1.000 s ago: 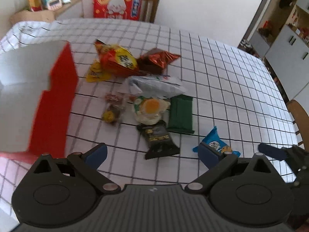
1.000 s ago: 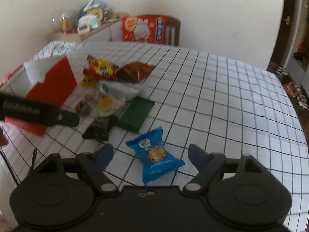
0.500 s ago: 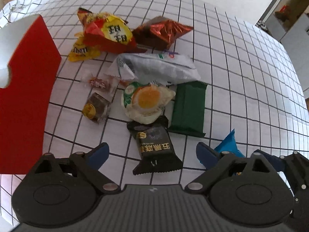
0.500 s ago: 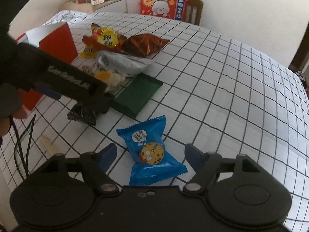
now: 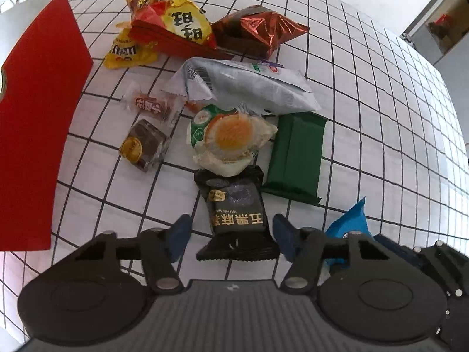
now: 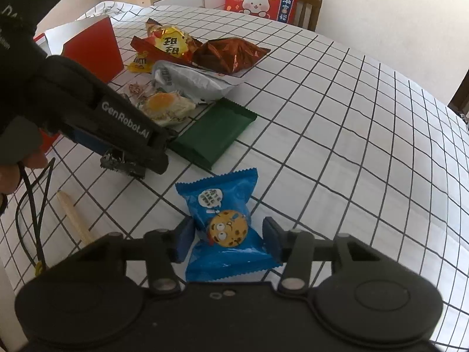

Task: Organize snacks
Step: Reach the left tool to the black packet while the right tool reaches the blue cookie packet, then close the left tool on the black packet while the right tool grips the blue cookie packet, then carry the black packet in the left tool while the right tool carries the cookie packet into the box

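On the white grid tablecloth (image 6: 351, 117) lies a pile of snacks. A black packet with gold writing (image 5: 234, 205) lies between the fingers of my left gripper (image 5: 231, 234), whose jaws are closing; small gaps show on both sides. A blue cookie packet (image 6: 222, 205) lies between the fingers of my right gripper (image 6: 228, 240), also closing, with the pads touching the wrapper's sides. An open red box (image 5: 38, 117) stands at the left. The left gripper (image 6: 134, 158) shows in the right wrist view over the black packet (image 6: 123, 162).
Beyond the black packet lie an egg-print packet (image 5: 231, 140), a green bar (image 5: 296, 155), a silver bag (image 5: 249, 85), red-yellow (image 5: 176, 29) and brown-red (image 5: 255, 29) bags and small candies (image 5: 143, 143). A wooden stick (image 6: 73, 217) and a cable (image 6: 29, 205) lie near the table's edge.
Both grippers came down and closer to the table. The left jaws narrowed around the black packet and the right jaws narrowed onto the blue cookie packet.
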Tool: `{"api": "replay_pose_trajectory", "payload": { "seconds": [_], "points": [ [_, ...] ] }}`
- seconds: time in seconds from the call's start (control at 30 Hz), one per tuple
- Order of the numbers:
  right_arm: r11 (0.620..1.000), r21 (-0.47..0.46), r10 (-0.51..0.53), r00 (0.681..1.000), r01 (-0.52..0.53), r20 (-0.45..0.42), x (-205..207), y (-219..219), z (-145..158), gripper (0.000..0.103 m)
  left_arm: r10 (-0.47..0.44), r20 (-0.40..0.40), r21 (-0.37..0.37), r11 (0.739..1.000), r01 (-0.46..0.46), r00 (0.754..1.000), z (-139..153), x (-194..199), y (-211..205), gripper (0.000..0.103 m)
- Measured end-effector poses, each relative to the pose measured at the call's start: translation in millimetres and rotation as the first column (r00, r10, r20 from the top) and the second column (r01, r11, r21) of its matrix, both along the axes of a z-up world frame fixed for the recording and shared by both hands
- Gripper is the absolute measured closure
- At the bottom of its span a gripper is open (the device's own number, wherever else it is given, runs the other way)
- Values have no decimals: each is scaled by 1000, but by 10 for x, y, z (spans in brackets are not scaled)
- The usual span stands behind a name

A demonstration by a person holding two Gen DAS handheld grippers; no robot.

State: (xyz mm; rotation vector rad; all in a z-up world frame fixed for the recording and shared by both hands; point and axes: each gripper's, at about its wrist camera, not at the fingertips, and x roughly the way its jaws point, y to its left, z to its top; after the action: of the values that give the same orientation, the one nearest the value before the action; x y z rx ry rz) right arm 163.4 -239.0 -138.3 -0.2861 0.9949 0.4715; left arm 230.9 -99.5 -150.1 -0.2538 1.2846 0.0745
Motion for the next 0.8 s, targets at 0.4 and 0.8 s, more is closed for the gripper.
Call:
{"api": "replay_pose_trajectory", "payload": {
  "seconds": [0.4,0.8],
  "points": [
    [987,114,-107,991,117,-84,-24,-94,71,69,9,52,-3,1000,-9,999,104,-125,72,63],
    [964,187,-173,980,189,-98,-200,-64,355,70,-30,116,-49,998,36,993,392,-485,312,64]
  ]
}}
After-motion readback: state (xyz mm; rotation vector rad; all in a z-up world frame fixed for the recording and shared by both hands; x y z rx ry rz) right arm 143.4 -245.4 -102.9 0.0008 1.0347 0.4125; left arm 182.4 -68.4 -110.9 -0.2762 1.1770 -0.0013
